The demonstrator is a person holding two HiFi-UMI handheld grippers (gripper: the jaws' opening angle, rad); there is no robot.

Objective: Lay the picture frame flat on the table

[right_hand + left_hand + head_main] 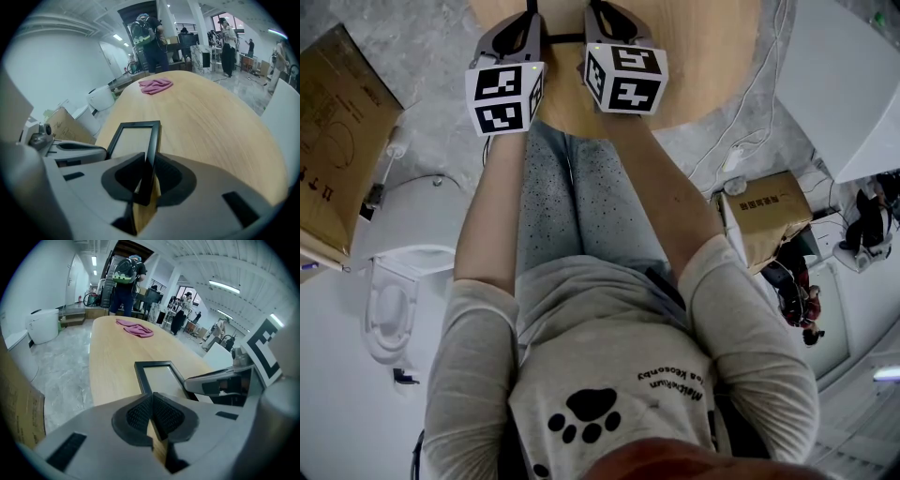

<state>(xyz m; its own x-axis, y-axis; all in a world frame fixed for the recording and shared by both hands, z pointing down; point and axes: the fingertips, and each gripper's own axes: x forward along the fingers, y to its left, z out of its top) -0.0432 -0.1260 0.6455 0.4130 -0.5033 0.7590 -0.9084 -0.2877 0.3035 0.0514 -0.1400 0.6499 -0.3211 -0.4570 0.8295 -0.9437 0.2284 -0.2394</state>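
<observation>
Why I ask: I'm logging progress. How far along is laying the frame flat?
Looks done: the frame seems to lie flat on the table. In hand: the right gripper has the frame's right rail between its fingers; whether they press is unclear. The left gripper is shut, holding nothing. Left: withdraw the right gripper and check the near edge is down.

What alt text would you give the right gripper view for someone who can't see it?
The right gripper grips, between its fingers, one side rail of a black picture frame that reaches forward over a light wooden table. A pink cloth lies farther along the table, and people stand in the workshop behind.
</observation>
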